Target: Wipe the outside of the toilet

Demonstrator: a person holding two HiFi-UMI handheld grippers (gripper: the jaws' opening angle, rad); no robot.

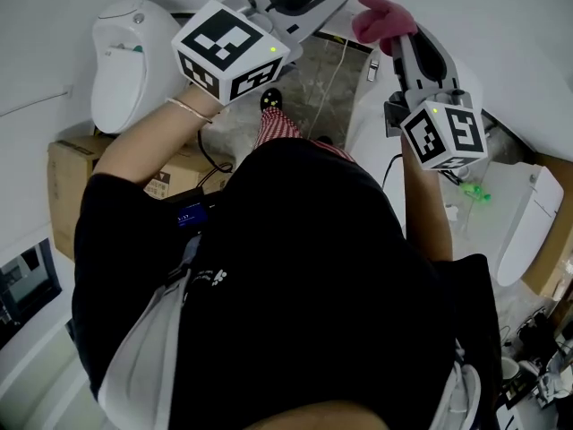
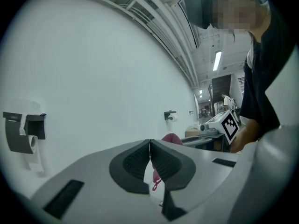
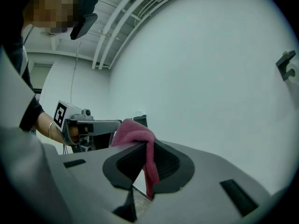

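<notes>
Box: a cardboard box point(image 1: 67, 182) sat on the floor, near left.
Right toilet point(image 1: 526, 227): white, low at the right, untouched.
Right claw point(image 3: 145, 146): clamped on a pink cloth point(image 3: 133, 130), raised toward the white wall.
Left claw point(image 2: 149, 143): jaws pressed together, empty, raised left of the cloth.
Left toilet point(image 1: 121, 70): far left, apart from both claws.
</notes>
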